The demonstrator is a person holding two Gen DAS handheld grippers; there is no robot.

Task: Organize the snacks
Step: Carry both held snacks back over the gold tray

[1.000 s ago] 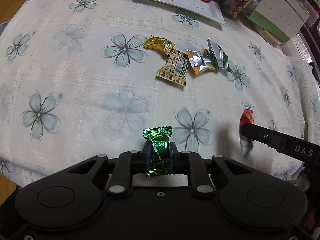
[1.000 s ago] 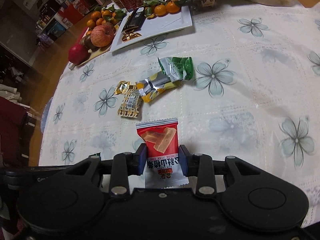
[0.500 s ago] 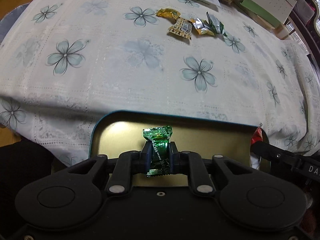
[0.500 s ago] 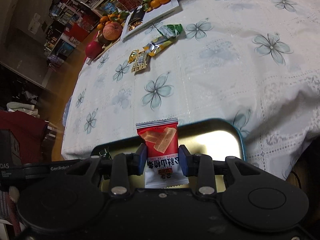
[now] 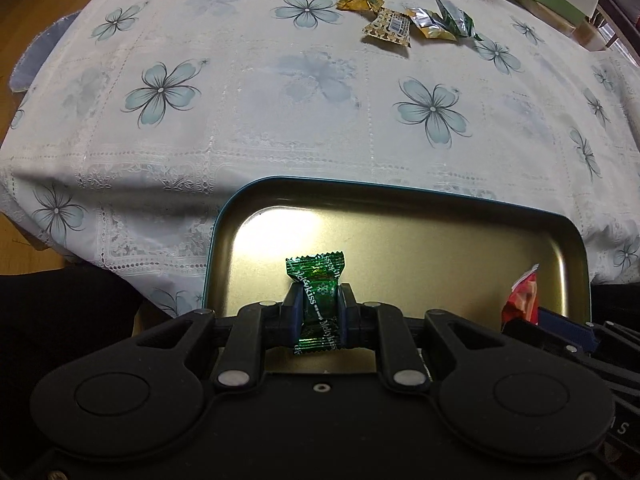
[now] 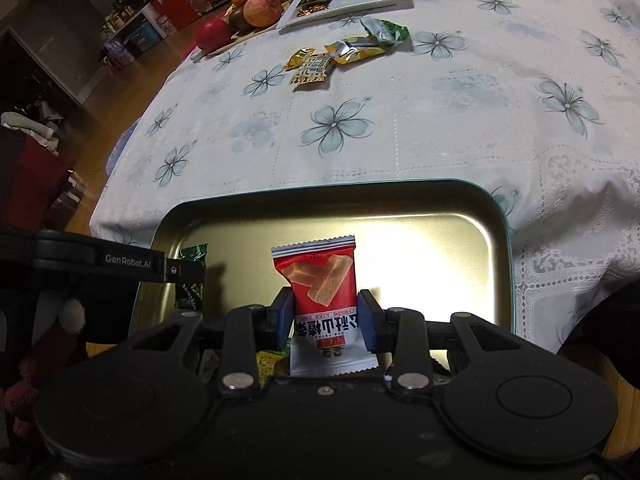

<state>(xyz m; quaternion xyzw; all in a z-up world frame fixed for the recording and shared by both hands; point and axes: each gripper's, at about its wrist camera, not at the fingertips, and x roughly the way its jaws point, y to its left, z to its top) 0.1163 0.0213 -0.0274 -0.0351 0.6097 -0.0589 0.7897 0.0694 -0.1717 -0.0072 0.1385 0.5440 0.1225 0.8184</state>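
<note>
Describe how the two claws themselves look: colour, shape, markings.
Both the left claw and the right claw are matte black plastic, with two round housings, angled linkage bars with silver rivets, and dark blue finger pads. Seen from the right wrist view, the left claw's side carries white "GenRobot.AI" lettering. No cables or sleeves show.
</note>
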